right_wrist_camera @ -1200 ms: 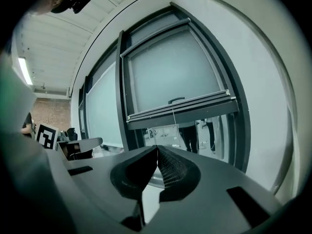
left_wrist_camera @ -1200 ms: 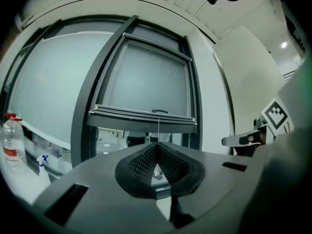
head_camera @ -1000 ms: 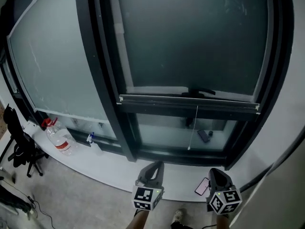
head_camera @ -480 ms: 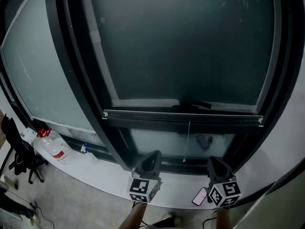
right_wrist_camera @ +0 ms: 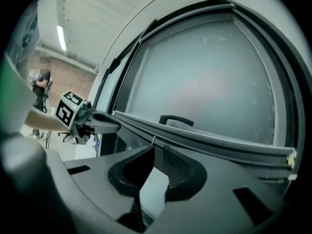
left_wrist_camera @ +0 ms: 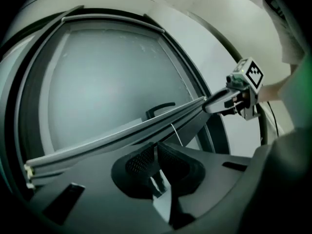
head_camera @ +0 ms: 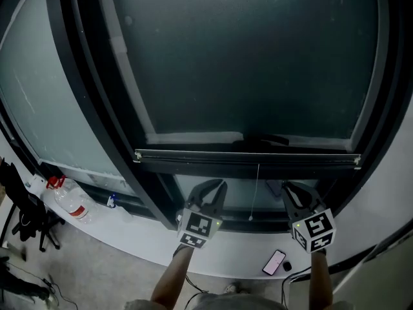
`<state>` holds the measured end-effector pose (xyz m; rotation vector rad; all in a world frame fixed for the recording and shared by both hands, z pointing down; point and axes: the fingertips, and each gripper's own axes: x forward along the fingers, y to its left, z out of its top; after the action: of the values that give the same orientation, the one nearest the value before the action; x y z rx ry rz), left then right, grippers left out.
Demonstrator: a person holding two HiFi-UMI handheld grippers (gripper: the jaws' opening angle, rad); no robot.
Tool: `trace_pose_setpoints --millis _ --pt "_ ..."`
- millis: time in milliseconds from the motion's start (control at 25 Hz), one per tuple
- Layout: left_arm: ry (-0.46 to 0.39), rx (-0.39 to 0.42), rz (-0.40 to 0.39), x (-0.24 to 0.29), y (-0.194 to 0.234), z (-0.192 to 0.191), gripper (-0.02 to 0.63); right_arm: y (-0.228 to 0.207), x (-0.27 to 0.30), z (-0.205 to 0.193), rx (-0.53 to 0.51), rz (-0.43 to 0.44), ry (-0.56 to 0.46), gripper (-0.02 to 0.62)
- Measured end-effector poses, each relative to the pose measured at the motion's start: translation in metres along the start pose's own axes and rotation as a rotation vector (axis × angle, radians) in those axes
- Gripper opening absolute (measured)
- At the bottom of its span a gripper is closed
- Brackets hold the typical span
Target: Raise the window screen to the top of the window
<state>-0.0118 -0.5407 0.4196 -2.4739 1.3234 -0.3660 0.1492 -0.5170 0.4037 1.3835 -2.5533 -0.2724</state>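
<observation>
**Desk:** Where do we find the window screen (head_camera: 245, 63)?

**Field:** Drawn down over the dark-framed window. We see its grey bottom rail (head_camera: 245, 155) running level across the lower part of the pane. A black handle (head_camera: 264, 139) sits just above the rail, and a thin pull cord (head_camera: 257, 189) hangs from its middle.

**Desk:** And the two hand-held tools?

**Field:** We hold both up just under that rail. The left gripper (head_camera: 211, 186) is left of the cord and the right gripper (head_camera: 299, 188) is right of it, well apart from each other. In the left gripper view, the left gripper (left_wrist_camera: 157, 147) has its jaws a narrow slit apart with nothing between them. In the right gripper view, the right gripper (right_wrist_camera: 158, 151) is likewise parted and empty, with the rail just beyond its tips. We cannot tell whether either tip touches the rail.

**Desk:** What else do we see?

**Field:** A smartphone (head_camera: 274, 261) lies on the white sill (head_camera: 148, 247) below, near the right gripper. At far left stand a water bottle (head_camera: 66, 199) with a red cap and a black office chair (head_camera: 22, 208)
</observation>
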Motion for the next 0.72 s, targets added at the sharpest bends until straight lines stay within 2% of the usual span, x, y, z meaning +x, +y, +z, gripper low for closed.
trace_pose_setpoints --millis 80,200,320,400,520,720 --pt "0.027 0.099 -0.004 0.008 0.007 0.001 0.008 -0.004 0.014 0.004 -0.098 0.004 0.040 0.075" --pt "0.086 0.324 -0.022 0.016 0.017 0.007 0.088 -0.014 0.031 0.008 -0.306 -0.007 0.143 0.075" --pt "0.186 0.577 -0.054 0.022 0.028 0.008 0.094 -0.023 0.039 0.000 -0.582 0.066 0.323 0.075" --pt "0.284 0.696 -0.080 0.026 0.038 0.001 0.092 -0.033 0.040 -0.008 -0.738 0.109 0.435 0.075" --pt "0.364 0.769 -0.107 0.026 0.050 -0.003 0.091 -0.050 0.039 -0.009 -0.857 0.112 0.514 0.075" --pt "0.482 0.742 -0.176 0.022 0.063 -0.024 0.089 -0.061 0.041 -0.016 -0.863 0.140 0.595 0.072"
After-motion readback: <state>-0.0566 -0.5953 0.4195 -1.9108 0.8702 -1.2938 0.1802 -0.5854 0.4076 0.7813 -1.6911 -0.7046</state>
